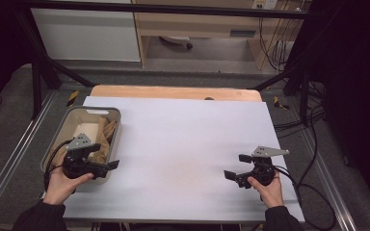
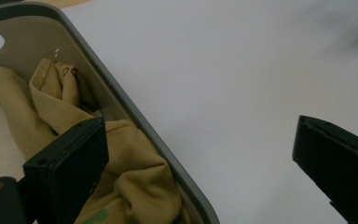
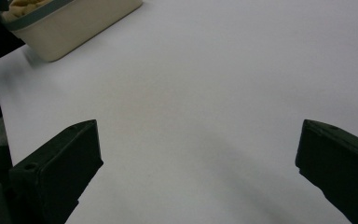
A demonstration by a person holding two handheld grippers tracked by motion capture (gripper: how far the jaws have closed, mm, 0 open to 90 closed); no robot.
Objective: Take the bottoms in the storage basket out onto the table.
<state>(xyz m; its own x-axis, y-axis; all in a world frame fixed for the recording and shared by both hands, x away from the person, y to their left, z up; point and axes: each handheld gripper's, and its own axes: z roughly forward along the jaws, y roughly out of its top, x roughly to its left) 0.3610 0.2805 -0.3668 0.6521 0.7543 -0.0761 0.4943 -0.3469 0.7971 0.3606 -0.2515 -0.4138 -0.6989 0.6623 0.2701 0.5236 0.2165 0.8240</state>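
Tan cloth [image 1: 107, 137] lies crumpled inside the grey bin [image 1: 115, 115] at the left edge of the white surface [image 1: 183, 144]. Left hand-held gripper [image 1: 108, 166] hovers over the bin's near right corner, jaws spread, one above the cloth and one beyond the rim; the left gripper view alone shows the cloth's [image 2: 135, 182] folds closely. Right hand-held gripper [image 1: 236, 167] sits well apart over bare surface, jaws spread, holding nothing; its view catches the bin's [image 3: 70, 23] cream outer wall.
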